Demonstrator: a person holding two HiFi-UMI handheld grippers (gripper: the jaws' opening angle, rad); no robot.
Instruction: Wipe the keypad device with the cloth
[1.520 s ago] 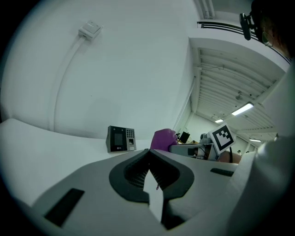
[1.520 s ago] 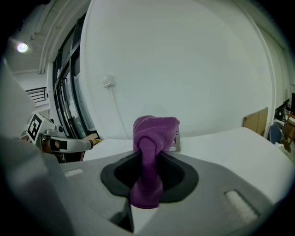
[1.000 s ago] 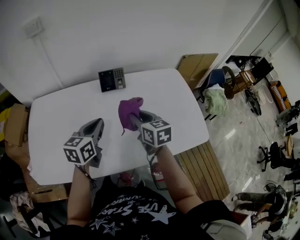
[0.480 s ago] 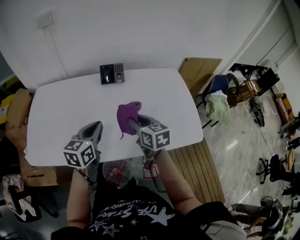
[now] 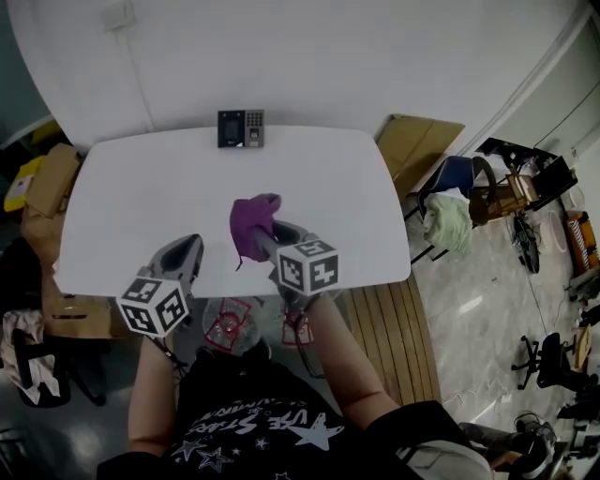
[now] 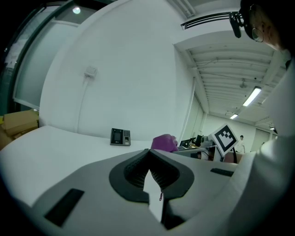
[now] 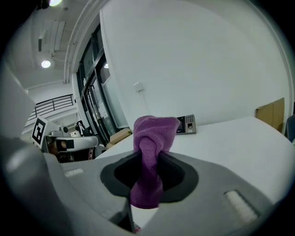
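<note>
The black keypad device (image 5: 240, 128) stands at the far edge of the white table (image 5: 141, 206), against the wall; it also shows in the left gripper view (image 6: 120, 137) and the right gripper view (image 7: 187, 124). A purple cloth (image 5: 251, 225) is bunched in my right gripper (image 5: 263, 240), whose jaws are shut on it; it sticks up between them (image 7: 150, 152). My left gripper (image 5: 187, 254) hovers over the table's near edge, jaws shut with nothing between them (image 6: 148, 171). Both grippers are well short of the keypad.
Cardboard boxes (image 5: 47, 180) sit left of the table. A brown board (image 5: 412, 150) leans at the right, with a chair holding a green cloth (image 5: 448, 217) beyond it. A wall switch (image 5: 118, 14) is above the table.
Both grippers have drawn back toward the table's near edge with the cloth still held. The view has shifted, so the keypad now sits farther from the grippers.
</note>
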